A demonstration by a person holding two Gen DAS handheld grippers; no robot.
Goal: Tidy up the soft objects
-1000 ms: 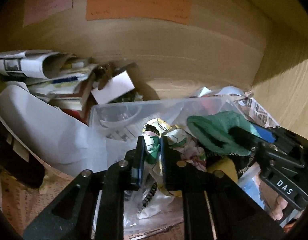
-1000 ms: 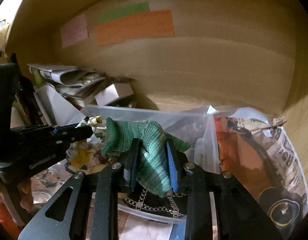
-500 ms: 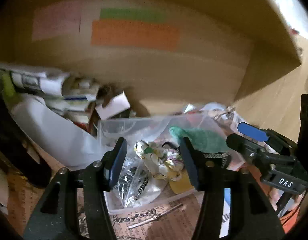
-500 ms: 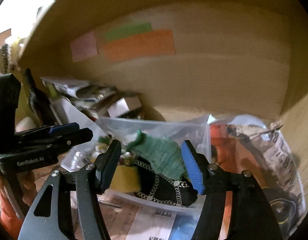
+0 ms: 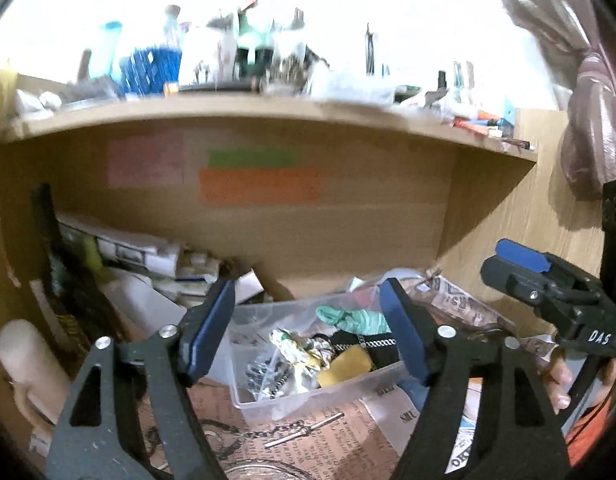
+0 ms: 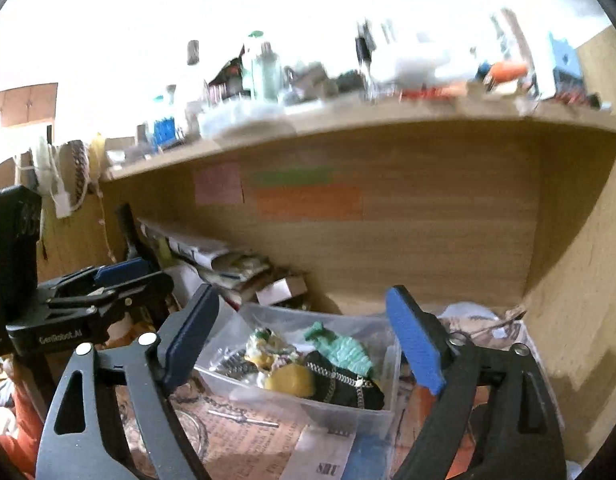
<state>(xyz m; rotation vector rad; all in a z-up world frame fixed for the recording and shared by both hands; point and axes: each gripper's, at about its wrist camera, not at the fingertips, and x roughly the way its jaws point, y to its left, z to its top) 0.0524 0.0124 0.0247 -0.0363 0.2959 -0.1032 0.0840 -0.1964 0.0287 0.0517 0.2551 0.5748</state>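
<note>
The green knitted cloth (image 6: 342, 350) lies in the clear plastic bin (image 6: 308, 408) ahead of both grippers — left gripper (image 5: 308, 334) and right gripper (image 6: 304, 344) spread wide, empty — beside a chain-strapped black bag (image 6: 348, 390).

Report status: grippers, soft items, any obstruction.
Left gripper open, empty. Right gripper open, empty. Green cloth and floral cloth in clear bin. Nothing blocking.

"DAS" — right gripper (image 5: 520, 264); "GenRobot.AI" — left gripper (image 6: 120, 276); newspaper (image 6: 328, 468) print unreadable.
</note>
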